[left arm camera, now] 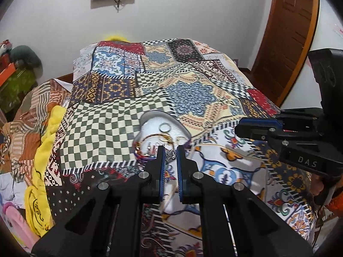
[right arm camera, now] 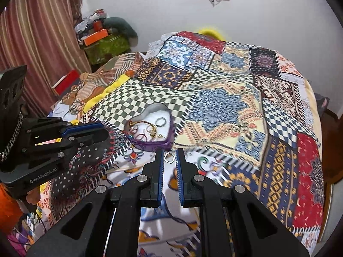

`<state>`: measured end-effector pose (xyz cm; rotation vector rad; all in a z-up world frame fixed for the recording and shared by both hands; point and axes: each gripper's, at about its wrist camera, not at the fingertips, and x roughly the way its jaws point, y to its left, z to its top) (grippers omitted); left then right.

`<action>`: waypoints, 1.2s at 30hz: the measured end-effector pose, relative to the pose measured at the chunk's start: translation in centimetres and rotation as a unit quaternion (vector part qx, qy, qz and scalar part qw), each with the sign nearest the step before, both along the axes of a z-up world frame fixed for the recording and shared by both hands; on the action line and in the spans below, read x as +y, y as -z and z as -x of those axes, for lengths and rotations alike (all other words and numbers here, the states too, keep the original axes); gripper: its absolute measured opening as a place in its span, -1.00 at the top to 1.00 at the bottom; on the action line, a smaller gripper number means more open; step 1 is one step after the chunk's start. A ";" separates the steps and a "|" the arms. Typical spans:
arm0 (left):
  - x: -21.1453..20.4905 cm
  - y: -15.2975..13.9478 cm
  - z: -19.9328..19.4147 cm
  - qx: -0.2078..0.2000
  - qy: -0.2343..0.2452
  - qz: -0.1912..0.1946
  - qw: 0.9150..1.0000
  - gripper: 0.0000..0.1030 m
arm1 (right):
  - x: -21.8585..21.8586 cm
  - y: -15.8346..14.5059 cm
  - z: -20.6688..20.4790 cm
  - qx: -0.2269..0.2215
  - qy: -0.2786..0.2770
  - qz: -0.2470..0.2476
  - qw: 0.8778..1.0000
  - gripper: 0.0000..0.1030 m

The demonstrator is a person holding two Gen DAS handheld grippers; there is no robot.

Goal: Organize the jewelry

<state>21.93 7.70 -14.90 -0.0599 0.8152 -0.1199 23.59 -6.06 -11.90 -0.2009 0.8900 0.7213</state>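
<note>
My jaws on both sides stand narrowly parted, and each pair frames a small silver piece at its tips. On the left gripper (left arm camera: 170, 156) a small silver charm (left arm camera: 171, 154) sits between the blue pads; whether the pads actually pinch it I cannot tell. On the right gripper (right arm camera: 170, 158) a small silver ring (right arm camera: 169, 157) shows in the gap at the tips; contact is likewise unclear.

Procedure, as I judge it: the step in hand is delivery of small pieces to the heart-shaped tray (right arm camera: 169, 115).
1. Keep the pads parallel and the closing force light; thin metal slips sideways out of ribbed pads.
2. Bring the tips over the tray's white lining before releasing, not over its rim.
3. Lower close to the lining first. A dropped piece would likely vanish against the busy patchwork bedspread (right arm camera: 225, 107).
4. Move one side at a time, since the two grippers stand near each other.

Condition of the task's thing: the tray lies on the bed, just beyond my tips. It has a purple fabric edge (right arm camera: 150, 146) and already holds gold bangles (left arm camera: 157, 138), a silver ring (left arm camera: 164, 126) and other tangled pieces.
</note>
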 end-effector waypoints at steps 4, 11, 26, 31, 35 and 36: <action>1.0 0.6 -0.8 0.000 -0.009 0.012 1.000 0.84 | 1.3 0.3 -0.9 0.005 -0.011 0.004 1.000 0.81; 1.6 2.2 -3.0 0.009 -0.008 0.025 1.000 0.84 | 3.4 0.9 -2.7 0.015 -0.025 0.014 0.999 0.81; 2.8 4.8 -6.1 0.044 0.000 0.043 0.998 0.84 | 6.9 3.6 -4.6 0.025 -0.066 0.060 0.996 0.81; 2.6 4.9 -5.9 0.043 0.000 0.021 0.999 0.84 | 7.2 4.2 -4.9 0.027 -0.066 0.066 0.995 0.81; 2.6 4.5 -5.3 0.036 -0.004 0.006 0.999 0.81 | 7.3 4.5 -4.9 0.025 -0.067 0.072 0.995 0.81; 2.6 4.4 -5.1 0.033 -0.005 0.003 0.999 0.79 | 7.4 4.6 -4.9 0.027 -0.068 0.072 0.995 0.81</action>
